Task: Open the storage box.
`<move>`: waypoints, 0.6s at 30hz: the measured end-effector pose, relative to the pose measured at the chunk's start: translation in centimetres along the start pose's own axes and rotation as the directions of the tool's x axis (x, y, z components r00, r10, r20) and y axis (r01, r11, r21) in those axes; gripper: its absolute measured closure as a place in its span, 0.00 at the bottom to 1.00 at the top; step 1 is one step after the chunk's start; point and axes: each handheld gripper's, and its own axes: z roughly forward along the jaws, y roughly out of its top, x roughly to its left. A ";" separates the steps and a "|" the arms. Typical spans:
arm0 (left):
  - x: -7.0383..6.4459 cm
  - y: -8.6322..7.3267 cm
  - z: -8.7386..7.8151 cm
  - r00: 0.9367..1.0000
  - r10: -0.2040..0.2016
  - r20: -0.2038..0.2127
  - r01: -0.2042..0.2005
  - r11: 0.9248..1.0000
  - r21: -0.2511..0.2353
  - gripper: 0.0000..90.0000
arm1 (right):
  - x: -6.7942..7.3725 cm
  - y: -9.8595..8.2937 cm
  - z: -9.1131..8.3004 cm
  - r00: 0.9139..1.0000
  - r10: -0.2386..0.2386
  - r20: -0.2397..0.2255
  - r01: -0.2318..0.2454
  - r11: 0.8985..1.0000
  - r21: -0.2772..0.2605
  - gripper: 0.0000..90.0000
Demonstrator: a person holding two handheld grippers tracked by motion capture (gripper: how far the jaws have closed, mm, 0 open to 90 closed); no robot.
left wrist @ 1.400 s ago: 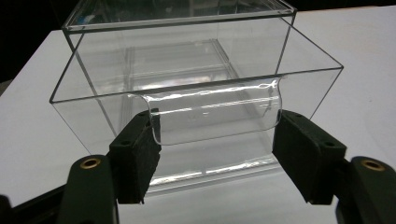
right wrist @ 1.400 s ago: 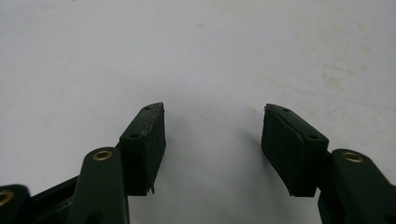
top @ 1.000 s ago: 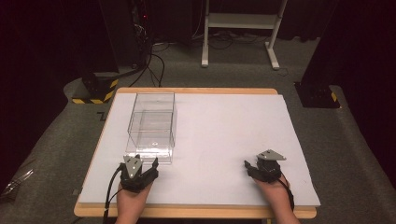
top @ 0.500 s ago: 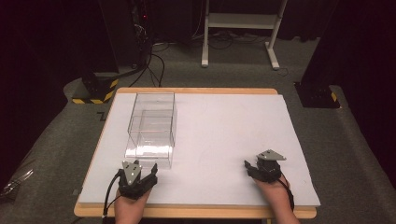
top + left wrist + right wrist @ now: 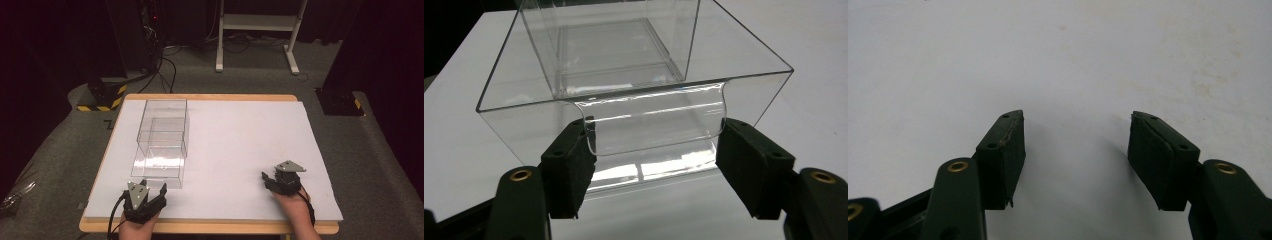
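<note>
- Two nested clear parts are making up the transparent box (image 5: 162, 142), which is sitting left of centre in the high view, its notched near wall facing the frame's lower edge.
- Spread wide and holding nothing, the left gripper (image 5: 651, 150) is straddling that notch, likely lining up a grip.
- Equally open and empty, the right gripper (image 5: 1078, 150) is resting at the high view's lower right on the white table (image 5: 240, 135), well apart.

We see a wooden-edged table (image 5: 210, 97) topped by a white sheet (image 5: 240, 135) covering nearly all of it; on the sheet's left half rests a clear plastic box (image 5: 161, 145), long side running away from us, with faint smudges on the white (image 5: 1193, 75) at right
</note>
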 end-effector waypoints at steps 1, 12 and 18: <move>0.0 -0.1 -0.1 1.000 0.000 0.002 0.000 1.000 0.003 0.37 | 0.0 0.0 0.0 1.000 -0.001 0.000 0.001 1.000 0.000 0.44; 0.1 -0.6 -1.2 1.000 0.005 0.013 -0.005 1.000 0.006 0.37 | 0.0 0.0 0.0 1.000 -0.003 0.004 0.003 1.000 -0.003 0.44; 0.1 -0.8 -1.5 1.000 0.007 0.017 -0.007 1.000 0.002 0.37 | 0.0 0.0 0.0 1.000 -0.003 0.003 0.003 1.000 -0.002 0.44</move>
